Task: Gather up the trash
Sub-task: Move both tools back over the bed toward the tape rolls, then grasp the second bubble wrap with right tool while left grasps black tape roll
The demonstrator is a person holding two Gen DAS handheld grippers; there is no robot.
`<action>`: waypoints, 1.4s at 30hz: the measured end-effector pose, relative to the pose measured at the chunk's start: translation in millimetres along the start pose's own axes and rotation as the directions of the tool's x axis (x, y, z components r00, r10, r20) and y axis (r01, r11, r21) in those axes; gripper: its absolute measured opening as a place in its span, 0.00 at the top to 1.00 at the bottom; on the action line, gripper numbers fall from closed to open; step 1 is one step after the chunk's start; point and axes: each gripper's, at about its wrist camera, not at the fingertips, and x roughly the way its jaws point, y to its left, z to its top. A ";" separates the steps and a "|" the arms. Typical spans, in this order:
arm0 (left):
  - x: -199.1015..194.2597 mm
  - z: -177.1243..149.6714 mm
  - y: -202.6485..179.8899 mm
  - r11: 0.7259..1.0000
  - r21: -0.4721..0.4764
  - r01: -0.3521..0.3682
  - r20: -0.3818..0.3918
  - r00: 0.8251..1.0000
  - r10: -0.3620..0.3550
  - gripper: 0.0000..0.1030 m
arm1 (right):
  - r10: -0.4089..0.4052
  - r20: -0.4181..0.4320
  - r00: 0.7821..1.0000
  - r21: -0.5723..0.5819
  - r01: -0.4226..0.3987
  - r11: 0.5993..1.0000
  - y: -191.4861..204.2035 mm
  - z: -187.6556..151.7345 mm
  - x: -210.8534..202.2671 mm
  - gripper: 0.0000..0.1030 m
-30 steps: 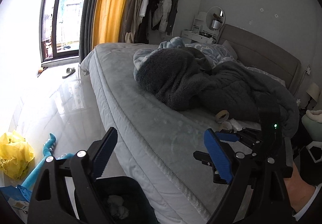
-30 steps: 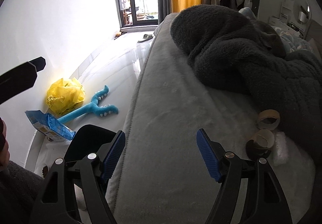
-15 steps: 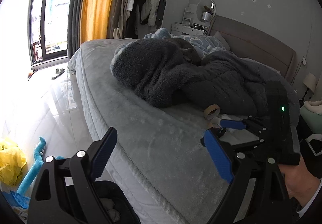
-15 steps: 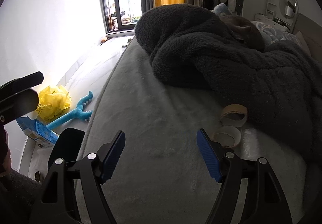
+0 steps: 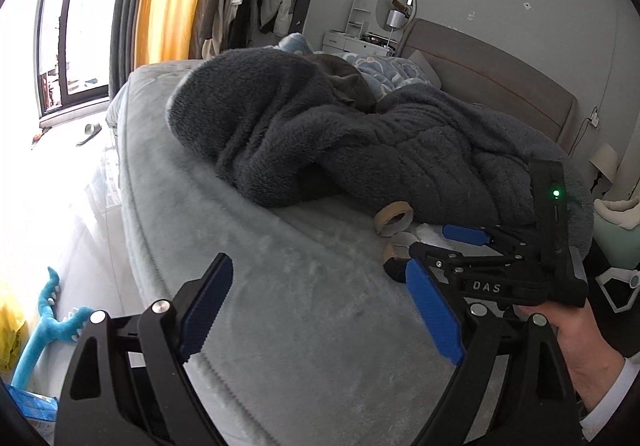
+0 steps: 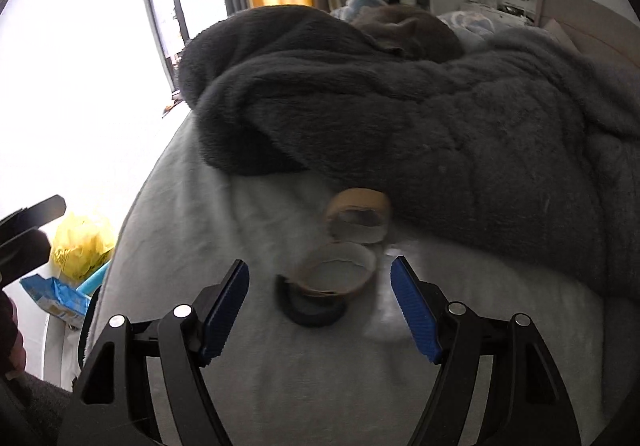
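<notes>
Two empty cardboard tape rolls, the nearer one (image 6: pixel 334 270) tipped onto a black ring (image 6: pixel 310 312), the other (image 6: pixel 358 219) against the dark blanket (image 6: pixel 420 117), mid-bed (image 6: pixel 192 213). Right gripper (image 6: pixel 320 310) hovers angled down, jaws spread around the nearer one; left gripper (image 5: pixel 320 314) wide open, empty.

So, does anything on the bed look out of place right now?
Yes. Two empty cardboard tape rolls and a dark ring lie loose on the grey bed cover, against the edge of the dark fleece blanket. They look like trash, not bedding. The open right gripper points at them.
</notes>
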 end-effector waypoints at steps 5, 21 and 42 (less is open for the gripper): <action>23.1 -4.7 -14.6 1.000 0.013 0.018 -0.035 0.999 -0.017 0.13 | 0.012 -0.008 1.000 0.068 -0.012 0.998 -26.8 -4.8 5.5 0.28; 75.0 -21.1 -53.6 0.998 0.026 0.055 -0.099 0.994 -0.052 0.14 | 0.136 -0.031 0.990 0.215 -0.127 0.968 -77.7 -18.5 16.0 0.60; 120.8 -34.5 -92.9 0.996 0.089 0.024 -0.165 0.986 -0.009 0.33 | 0.177 0.030 0.984 0.186 -0.179 0.966 -104.4 -26.5 -26.9 0.66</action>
